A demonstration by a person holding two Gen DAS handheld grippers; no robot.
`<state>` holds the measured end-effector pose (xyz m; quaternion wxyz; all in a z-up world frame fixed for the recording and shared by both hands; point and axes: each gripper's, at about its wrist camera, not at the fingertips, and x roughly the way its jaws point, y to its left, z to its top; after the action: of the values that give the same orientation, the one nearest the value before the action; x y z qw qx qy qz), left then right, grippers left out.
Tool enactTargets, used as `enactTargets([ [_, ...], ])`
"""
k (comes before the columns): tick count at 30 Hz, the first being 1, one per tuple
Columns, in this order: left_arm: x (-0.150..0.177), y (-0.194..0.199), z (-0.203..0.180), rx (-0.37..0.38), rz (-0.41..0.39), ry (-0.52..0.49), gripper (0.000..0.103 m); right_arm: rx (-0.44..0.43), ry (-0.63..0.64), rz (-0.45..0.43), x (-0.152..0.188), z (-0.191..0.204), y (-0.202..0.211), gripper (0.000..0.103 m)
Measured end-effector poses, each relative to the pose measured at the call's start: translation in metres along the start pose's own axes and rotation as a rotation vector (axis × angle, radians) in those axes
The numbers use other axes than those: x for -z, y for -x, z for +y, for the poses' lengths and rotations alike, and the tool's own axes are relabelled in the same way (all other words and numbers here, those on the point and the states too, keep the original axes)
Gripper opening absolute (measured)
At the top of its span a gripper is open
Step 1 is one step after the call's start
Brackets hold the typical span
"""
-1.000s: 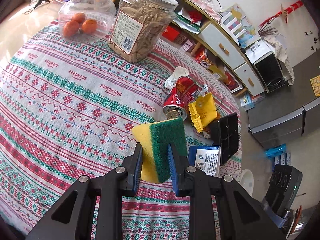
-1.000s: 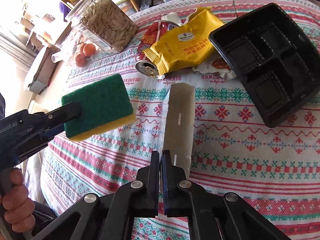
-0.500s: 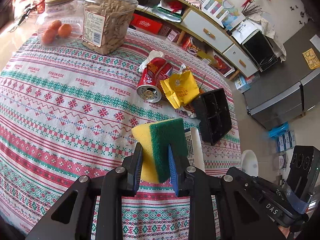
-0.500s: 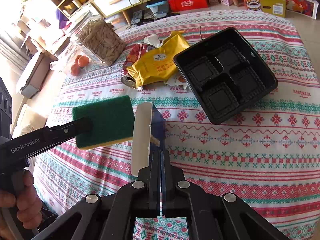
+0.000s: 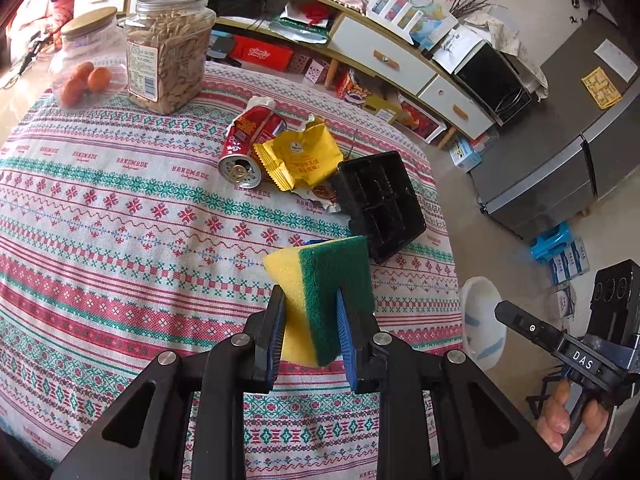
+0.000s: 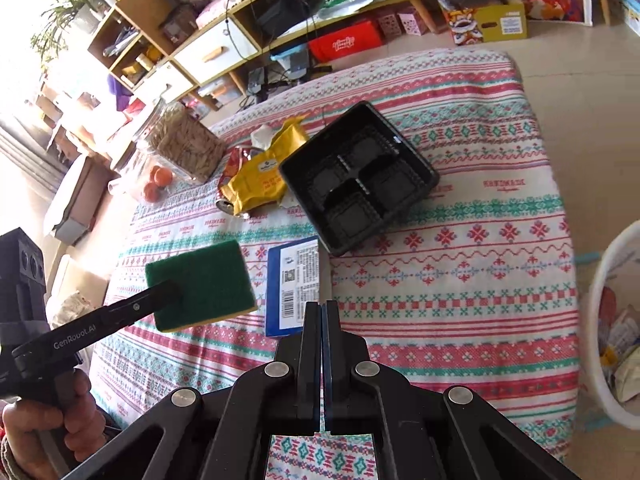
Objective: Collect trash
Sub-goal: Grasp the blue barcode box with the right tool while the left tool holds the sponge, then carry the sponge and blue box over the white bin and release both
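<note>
My left gripper point(image 5: 310, 304) is shut on a yellow and green sponge point(image 5: 320, 288) held above the table; the sponge also shows in the right wrist view point(image 6: 200, 280). My right gripper point(image 6: 321, 308) is shut, jaws pressed together; the blue and white flat box point(image 6: 294, 284) lies just beyond its tips, and I cannot tell if it is gripped. The box is mostly hidden behind the sponge in the left view. A red can point(image 5: 250, 144), a yellow wrapper point(image 5: 300, 158) and a black tray point(image 5: 380, 204) lie together on the tablecloth point(image 5: 120, 220).
Two clear jars, one of seeds point(image 5: 168, 52) and one with oranges point(image 5: 86, 64), stand at the table's far left. A white bin point(image 6: 612, 332) with trash stands by the table's right edge; it also shows in the left view point(image 5: 482, 328). Cabinets line the wall.
Both grippers have pulled back and up from the table. The blue and white box, earlier raised on edge in my right gripper, now looks flat, label up, just beyond its tips. The bin has come into view.
</note>
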<state>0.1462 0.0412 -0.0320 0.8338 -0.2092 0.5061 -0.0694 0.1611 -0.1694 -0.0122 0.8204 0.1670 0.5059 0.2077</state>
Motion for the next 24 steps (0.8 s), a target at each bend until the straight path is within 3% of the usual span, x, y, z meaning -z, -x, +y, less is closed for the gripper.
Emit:
enactTargets([
  [5,-0.003,-0.001,0.009,-0.035,-0.015,0.021,0.026,-0.049,-0.048,0.074,0.000,-0.015,-0.030,0.008],
  [6,-0.004,-0.001,0.013,-0.040,-0.017,0.033,0.026,-0.057,-0.051,0.102,0.003,-0.014,-0.041,0.013],
  [9,-0.001,0.003,0.027,-0.059,-0.023,0.054,0.026,-0.094,-0.112,0.159,0.007,-0.013,-0.074,0.048],
  [10,0.000,0.003,0.030,-0.066,-0.023,0.056,0.026,-0.109,-0.135,0.168,0.006,-0.012,-0.083,0.055],
  [11,0.001,0.004,0.033,-0.074,-0.024,0.058,0.026,-0.118,-0.148,0.181,0.005,-0.011,-0.093,0.056],
  [18,0.010,-0.018,0.045,-0.071,0.040,0.055,0.026,-0.068,-0.148,0.200,-0.001,0.001,-0.143,0.056],
  [20,0.012,-0.024,0.046,-0.073,0.055,0.051,0.026,-0.052,-0.111,0.219,0.000,0.010,-0.151,0.043],
  [21,0.012,-0.027,0.047,-0.069,0.062,0.052,0.026,-0.049,-0.093,0.224,0.001,0.014,-0.152,0.028],
  [24,0.012,-0.025,0.046,-0.062,0.056,0.047,0.026,-0.051,-0.023,0.187,0.001,0.031,-0.139,0.011],
])
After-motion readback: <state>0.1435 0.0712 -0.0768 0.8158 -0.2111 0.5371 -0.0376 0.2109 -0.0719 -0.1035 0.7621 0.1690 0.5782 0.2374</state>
